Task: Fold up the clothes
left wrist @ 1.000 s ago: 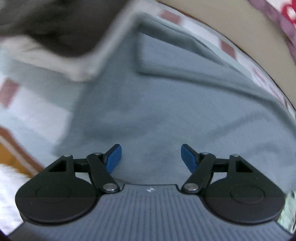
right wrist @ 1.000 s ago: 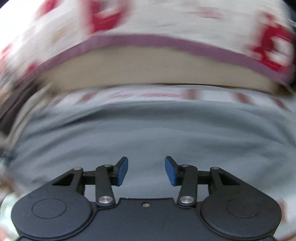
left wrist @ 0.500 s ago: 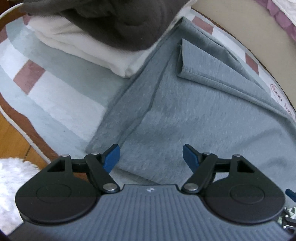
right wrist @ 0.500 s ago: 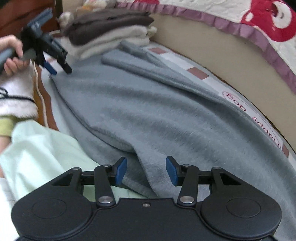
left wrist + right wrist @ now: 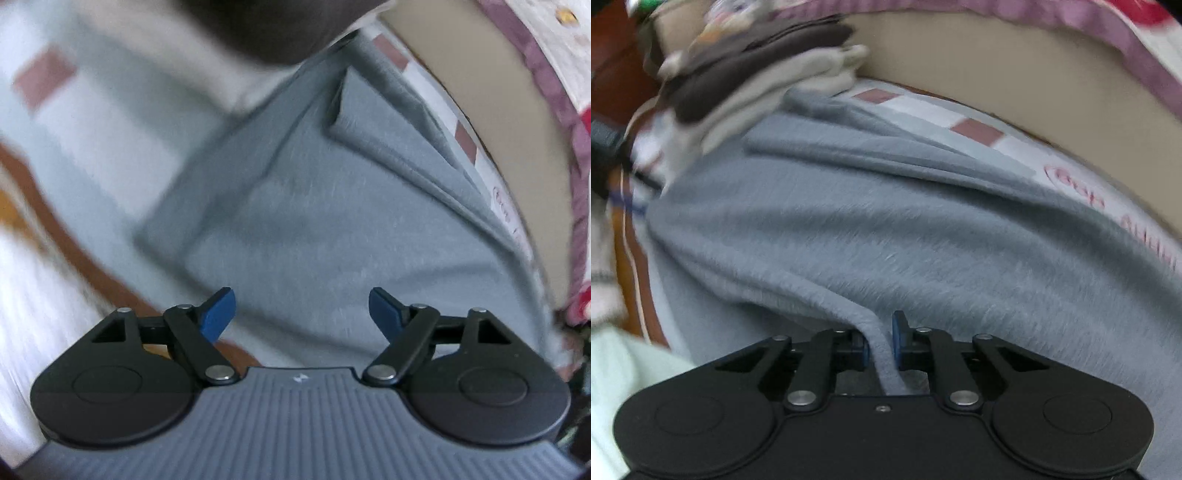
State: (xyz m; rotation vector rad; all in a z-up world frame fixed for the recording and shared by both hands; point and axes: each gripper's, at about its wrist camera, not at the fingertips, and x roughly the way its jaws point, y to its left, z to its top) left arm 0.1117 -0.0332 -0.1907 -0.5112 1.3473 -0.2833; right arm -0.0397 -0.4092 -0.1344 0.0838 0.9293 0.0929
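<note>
Left wrist view: we see the left gripper (image 5: 302, 311) spread wide, its 2 blue pads apart and holding nothing, above the grey garment (image 5: 314, 206). The garment lies flat on a patterned mat (image 5: 96, 122), with 1 folded flap at far right. A dark folded pile (image 5: 280, 26) sits at the far edge, blurred. A beige bed side (image 5: 491, 110) runs along the right.

Right wrist view: we see the right gripper (image 5: 880, 341) pressed together, pinching a raised ridge of the grey garment (image 5: 886, 229) at its near edge. The garment spreads away across the mat (image 5: 960, 122). A stack of folded clothes (image 5: 750, 85) sits at far left, touching the garment's far corner. The bed side (image 5: 1015, 81) runs along the far right.
</note>
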